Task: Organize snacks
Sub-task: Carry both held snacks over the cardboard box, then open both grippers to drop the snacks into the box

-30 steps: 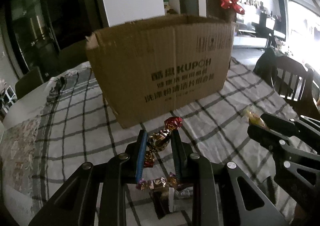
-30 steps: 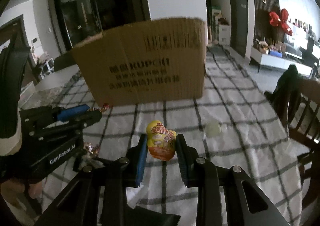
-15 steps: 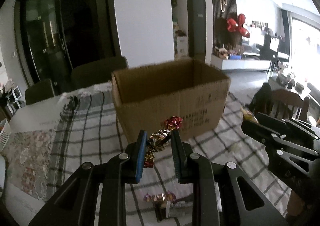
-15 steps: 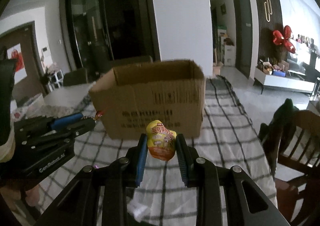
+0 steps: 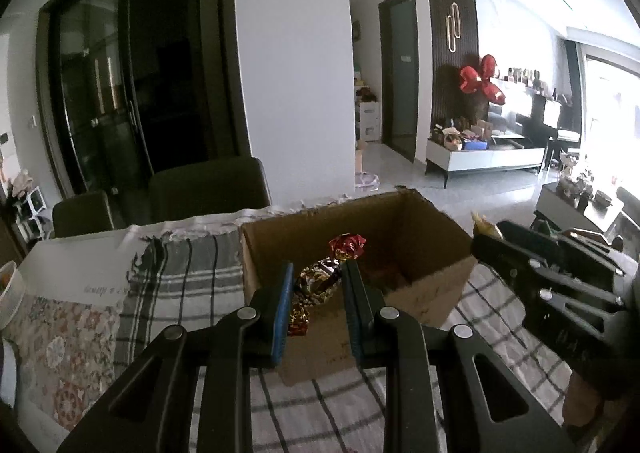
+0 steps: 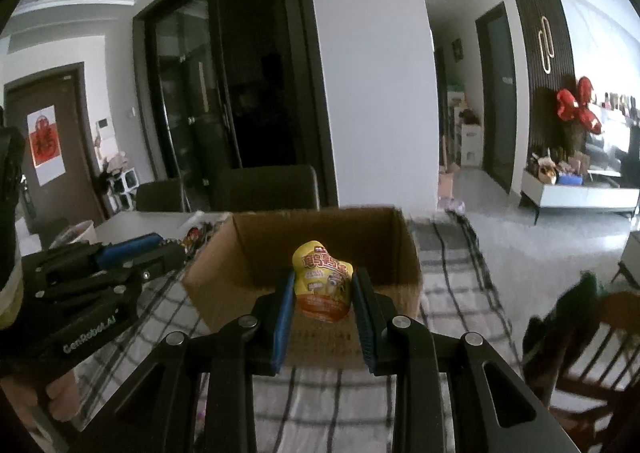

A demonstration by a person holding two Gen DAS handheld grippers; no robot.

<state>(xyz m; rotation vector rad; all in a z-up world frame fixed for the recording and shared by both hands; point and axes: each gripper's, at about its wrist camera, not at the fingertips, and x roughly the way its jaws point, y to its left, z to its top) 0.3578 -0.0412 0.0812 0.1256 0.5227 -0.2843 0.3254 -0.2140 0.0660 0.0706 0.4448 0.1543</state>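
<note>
- Clamped on snacks, both pairs of jaws: left gripper [image 5: 316,285] pinching a foil-wrapped candy [image 5: 320,280] with red twisted ends, right gripper [image 6: 323,291] squeezing a yellow-and-orange snack pouch [image 6: 323,281].
- Held in the air at the near side of an open cardboard box [image 5: 416,237], both snacks level with its rim; some dark contents dimly visible on the box floor, too murky to name.
- Resting on a black-and-white checked tablecloth [image 5: 176,273], with a floral patterned cloth [image 5: 60,337] beside it at the left.
- Beyond the table: two dark chairs [image 5: 208,189], a white pillar [image 5: 292,65], dark glass doors [image 5: 120,85].
- Farther right: red balloons [image 5: 482,79], a low white cabinet [image 5: 480,161] crowded with small items.
- Near right, a wooden chair [image 6: 592,341] draped with dark cloth.
</note>
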